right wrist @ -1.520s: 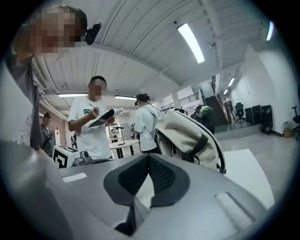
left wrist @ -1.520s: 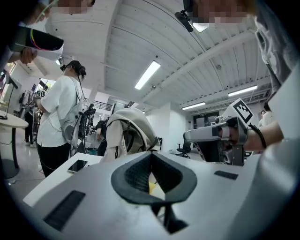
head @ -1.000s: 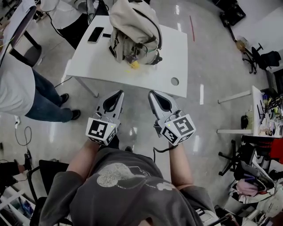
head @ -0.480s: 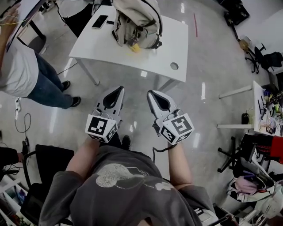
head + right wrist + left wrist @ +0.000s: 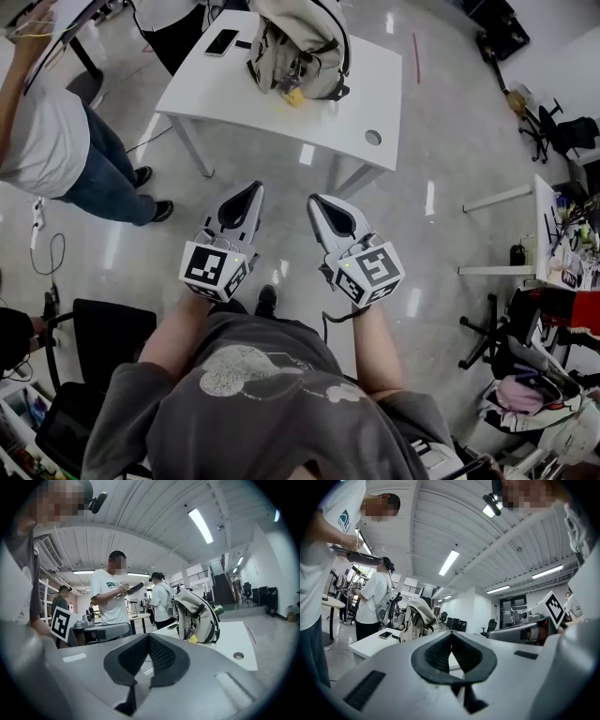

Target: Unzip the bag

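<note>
A beige backpack (image 5: 302, 45) with dark straps and a yellow tag stands upright on a white table (image 5: 370, 94) ahead of me. It also shows in the left gripper view as the backpack (image 5: 416, 619) and in the right gripper view as the backpack (image 5: 196, 616). My left gripper (image 5: 253, 188) and right gripper (image 5: 314, 202) are held side by side over the floor, well short of the table. Both are shut and empty, jaws pressed together. The left gripper (image 5: 451, 634) and right gripper (image 5: 149, 637) point toward the table.
A black phone (image 5: 223, 41) lies on the table's far left, and a round hole (image 5: 373, 138) sits near its right front corner. A person in a white shirt and jeans (image 5: 70, 150) stands at left. A chair (image 5: 94, 347) is behind left; cluttered desks (image 5: 553, 244) at right.
Both grippers and I have moved forward over the floor toward the table. The table and backpack have shifted up and right in the head view. Jaws stay shut.
</note>
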`<move>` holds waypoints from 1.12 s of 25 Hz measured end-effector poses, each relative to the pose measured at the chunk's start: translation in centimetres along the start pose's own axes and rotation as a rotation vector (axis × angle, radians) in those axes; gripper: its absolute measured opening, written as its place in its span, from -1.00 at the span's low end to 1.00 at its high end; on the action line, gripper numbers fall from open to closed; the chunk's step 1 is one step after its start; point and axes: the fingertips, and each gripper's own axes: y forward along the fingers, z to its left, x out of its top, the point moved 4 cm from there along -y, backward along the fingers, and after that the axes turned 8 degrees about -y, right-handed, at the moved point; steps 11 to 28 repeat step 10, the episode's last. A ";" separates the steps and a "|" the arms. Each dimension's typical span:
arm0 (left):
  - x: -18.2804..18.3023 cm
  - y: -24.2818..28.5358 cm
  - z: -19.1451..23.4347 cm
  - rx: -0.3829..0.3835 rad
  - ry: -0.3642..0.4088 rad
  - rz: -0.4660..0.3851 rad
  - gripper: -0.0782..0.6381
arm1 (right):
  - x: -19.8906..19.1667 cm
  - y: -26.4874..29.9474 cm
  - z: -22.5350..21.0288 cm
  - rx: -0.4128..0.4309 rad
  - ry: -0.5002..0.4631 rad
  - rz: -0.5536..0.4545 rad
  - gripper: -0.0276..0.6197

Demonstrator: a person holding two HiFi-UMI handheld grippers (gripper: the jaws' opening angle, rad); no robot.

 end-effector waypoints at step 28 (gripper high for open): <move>1.5 -1.6 2.2 -0.019 0.011 0.018 -0.76 | 0.9 1.9 2.3 -0.029 -0.021 0.010 -0.94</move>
